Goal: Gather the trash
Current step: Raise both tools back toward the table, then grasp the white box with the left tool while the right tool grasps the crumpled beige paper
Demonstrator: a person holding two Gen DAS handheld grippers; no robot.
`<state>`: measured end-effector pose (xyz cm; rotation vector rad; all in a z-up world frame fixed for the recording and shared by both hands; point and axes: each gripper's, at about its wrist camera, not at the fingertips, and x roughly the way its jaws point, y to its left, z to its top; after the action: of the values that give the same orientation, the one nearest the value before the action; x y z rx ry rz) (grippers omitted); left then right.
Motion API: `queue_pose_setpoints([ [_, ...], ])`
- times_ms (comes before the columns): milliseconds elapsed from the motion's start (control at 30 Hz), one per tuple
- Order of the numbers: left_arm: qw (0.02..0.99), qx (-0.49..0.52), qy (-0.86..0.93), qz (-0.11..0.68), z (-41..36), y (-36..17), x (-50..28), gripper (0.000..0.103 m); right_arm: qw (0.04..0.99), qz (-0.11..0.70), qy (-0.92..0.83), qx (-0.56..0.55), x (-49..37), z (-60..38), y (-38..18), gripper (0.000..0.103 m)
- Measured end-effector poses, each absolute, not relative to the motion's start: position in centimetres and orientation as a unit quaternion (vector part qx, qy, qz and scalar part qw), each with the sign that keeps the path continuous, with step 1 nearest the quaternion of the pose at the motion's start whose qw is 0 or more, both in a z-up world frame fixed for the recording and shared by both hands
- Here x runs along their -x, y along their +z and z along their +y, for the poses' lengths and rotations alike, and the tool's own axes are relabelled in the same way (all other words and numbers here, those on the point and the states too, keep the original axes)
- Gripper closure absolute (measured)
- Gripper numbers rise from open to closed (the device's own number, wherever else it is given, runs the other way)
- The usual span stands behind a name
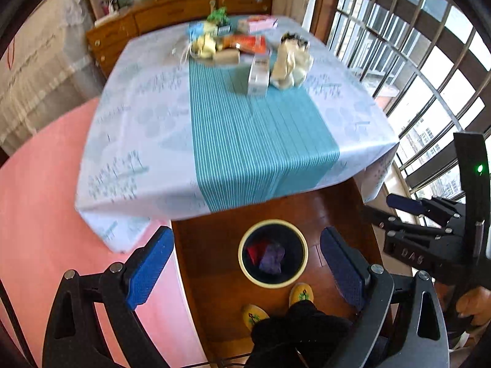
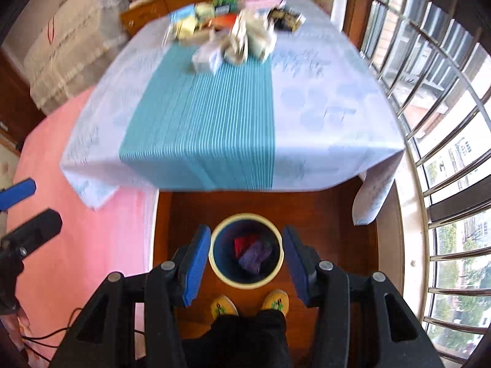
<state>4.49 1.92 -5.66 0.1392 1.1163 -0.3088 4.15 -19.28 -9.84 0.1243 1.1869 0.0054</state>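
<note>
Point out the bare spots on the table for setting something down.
The near half of the table is free, including the teal striped runner up to the white carton. The far end is crowded with packaging.

Black skeletal frames on the left gripper point(image 1: 247, 271) and right gripper point(image 2: 245, 263), silver pivot screws point(image 1: 376, 268), textured blue pads point(image 1: 150, 268). "DAS" lettering and a green light point(image 1: 479, 169) on one housing. Below, black trousers point(image 2: 245, 337), yellow slippers point(image 2: 276, 300) with green motifs.
</note>
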Motion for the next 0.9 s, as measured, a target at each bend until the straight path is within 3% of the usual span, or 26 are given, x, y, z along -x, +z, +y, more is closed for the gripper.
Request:
queue_pose_setpoints([
  [433,0.863,-0.121,-0.173,0.458,-1.1,0.3,-9.9,0.008,0.868,0.485,-0.026,-0.104,-10.4,-21.5,-1.7,0.053],
  [533,0.865,-0.125,-0.161,0.458,-2.0,0.3,-12.3,0.008,0.872,0.481,-0.017,-0.090,-13.8,-21.6,-1.3,0.040],
  [900,0.846,-0.051,-0.033,0.529,-3.1,-4.1,-24.0,0.008,0.846,0.529,0.070,-0.024,-29.5,-20.6,-6.6,0.034],
])
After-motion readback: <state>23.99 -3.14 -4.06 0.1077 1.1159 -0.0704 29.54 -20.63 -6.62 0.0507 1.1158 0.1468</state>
